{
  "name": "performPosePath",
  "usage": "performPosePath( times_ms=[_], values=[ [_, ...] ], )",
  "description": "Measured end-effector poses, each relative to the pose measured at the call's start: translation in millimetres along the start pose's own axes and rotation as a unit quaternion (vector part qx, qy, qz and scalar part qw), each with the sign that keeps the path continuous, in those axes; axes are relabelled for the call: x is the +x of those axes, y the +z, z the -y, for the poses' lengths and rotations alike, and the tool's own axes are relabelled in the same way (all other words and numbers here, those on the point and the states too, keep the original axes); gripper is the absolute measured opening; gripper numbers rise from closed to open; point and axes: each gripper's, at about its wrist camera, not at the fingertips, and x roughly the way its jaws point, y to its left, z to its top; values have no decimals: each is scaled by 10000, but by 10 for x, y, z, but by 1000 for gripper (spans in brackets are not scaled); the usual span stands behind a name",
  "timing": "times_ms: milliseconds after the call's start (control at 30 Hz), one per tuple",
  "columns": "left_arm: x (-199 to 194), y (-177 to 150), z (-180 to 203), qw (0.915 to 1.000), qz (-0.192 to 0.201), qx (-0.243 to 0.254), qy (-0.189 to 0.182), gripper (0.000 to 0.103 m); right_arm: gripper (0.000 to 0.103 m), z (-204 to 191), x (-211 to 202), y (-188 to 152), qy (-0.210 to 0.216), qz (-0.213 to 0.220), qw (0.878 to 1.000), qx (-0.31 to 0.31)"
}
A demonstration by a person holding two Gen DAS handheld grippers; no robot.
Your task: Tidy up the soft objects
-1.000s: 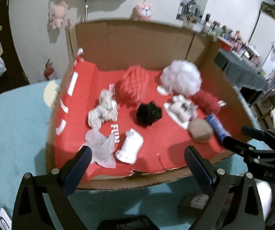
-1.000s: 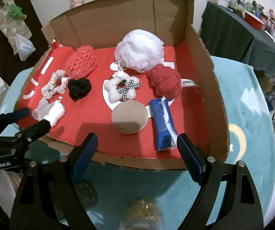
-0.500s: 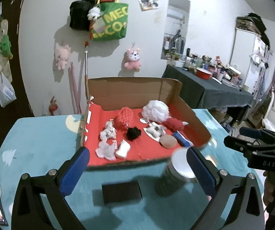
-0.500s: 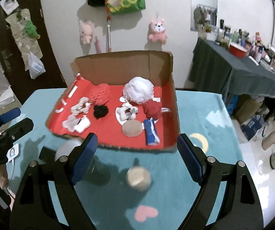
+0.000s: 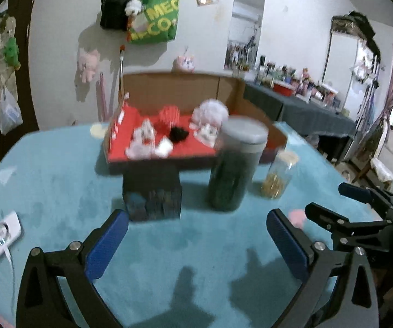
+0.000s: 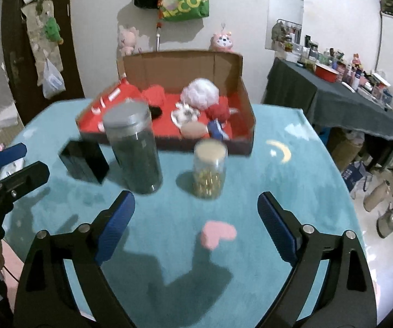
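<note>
Left gripper (image 5: 196, 235) gaping, empty; cardboard box (image 5: 180, 93) beyond.

The left gripper (image 5: 196, 242) has two matte black angular arms, each faced on its inner side with a ribbed blue pad (image 5: 105, 246), and a round silver screw (image 5: 75, 245) sits just behind each pad. The right gripper (image 6: 196, 222) has the same build: black triangular frames with cut-outs, blue fingers (image 6: 277, 225) and silver screws (image 6: 308, 228). Beside the right gripper's frame, the left one's black body carries small white lettering, too cropped to read.
</note>
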Motion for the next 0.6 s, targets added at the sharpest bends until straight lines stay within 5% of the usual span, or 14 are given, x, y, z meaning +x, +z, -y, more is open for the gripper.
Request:
performPosePath(
  times_ms=[600],
  values=[
    [676, -458, -110, 9932, -973, -176, 611, 103, 93, 50, 745, -601, -135, -845, 9961, 216]
  ],
)
